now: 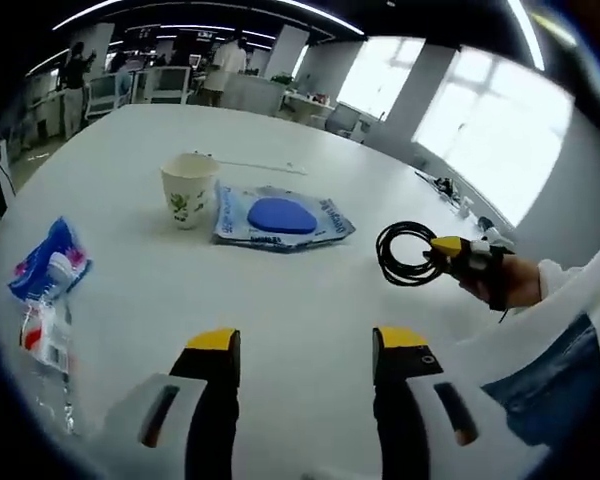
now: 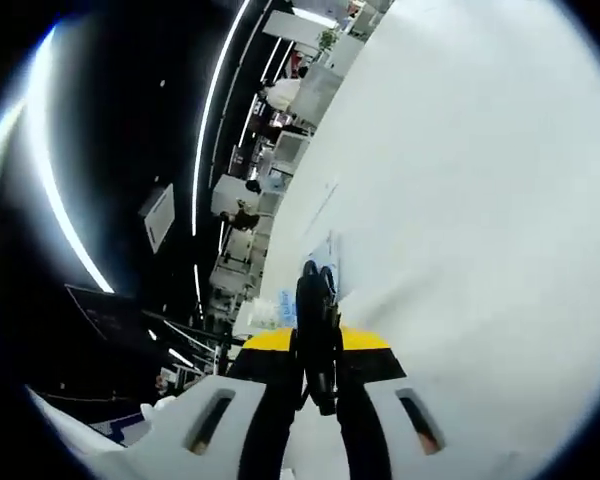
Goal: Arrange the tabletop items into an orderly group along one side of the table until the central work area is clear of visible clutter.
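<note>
In the left gripper view my left gripper (image 1: 305, 352) stands open above the white table (image 1: 280, 300), nothing between its yellow-tipped jaws. Beyond it sit a paper cup (image 1: 188, 190) with a green print and a clear bag holding a blue oval (image 1: 280, 216). A plastic bottle (image 1: 46, 335) with a blue, white and red label lies at the left. At the right, my right gripper (image 1: 442, 250) is shut on a coiled black cable (image 1: 402, 252), lifted off the table. The right gripper view is rolled: my right gripper (image 2: 316, 338) clamps the black cable (image 2: 316, 330) edge-on.
A thin white strip (image 1: 260, 166) lies behind the cup. A person's hand and white sleeve (image 1: 550, 290) show at the right. Desks, chairs and people stand beyond the far table edge (image 1: 180, 80). Bright windows (image 1: 500, 120) fill the right wall.
</note>
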Motion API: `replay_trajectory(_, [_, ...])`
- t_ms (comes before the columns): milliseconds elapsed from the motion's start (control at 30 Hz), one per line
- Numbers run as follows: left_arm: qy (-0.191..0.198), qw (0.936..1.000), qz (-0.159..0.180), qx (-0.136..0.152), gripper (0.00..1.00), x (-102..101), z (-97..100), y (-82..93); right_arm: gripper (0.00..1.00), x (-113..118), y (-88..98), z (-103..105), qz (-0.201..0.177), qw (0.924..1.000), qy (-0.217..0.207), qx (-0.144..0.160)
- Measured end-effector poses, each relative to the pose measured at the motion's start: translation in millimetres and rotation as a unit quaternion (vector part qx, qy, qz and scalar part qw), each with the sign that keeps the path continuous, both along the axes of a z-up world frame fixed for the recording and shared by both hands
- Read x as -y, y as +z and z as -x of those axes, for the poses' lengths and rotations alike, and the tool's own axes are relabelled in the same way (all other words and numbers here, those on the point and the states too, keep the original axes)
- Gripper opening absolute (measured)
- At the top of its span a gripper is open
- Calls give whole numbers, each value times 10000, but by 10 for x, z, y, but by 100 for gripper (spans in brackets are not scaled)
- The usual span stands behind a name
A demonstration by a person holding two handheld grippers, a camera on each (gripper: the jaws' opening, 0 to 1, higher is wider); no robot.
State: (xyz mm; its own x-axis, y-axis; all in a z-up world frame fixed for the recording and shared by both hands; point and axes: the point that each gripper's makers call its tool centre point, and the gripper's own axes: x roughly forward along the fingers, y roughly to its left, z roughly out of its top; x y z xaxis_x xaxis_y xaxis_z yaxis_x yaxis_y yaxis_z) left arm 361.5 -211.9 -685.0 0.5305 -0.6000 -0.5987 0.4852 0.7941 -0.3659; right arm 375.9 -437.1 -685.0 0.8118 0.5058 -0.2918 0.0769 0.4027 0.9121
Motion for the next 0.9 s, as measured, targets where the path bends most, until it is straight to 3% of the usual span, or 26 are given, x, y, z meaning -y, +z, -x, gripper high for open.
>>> replay_trajectory(567, [107, 9999, 41, -75, 50, -69, 33, -25, 13, -56, -18, 80, -82, 9996, -174, -217])
replay_trajectory(900, [35, 9999, 17, -139, 50, -12, 64, -74, 14, -72, -113, 167, 214, 9975, -301, -610])
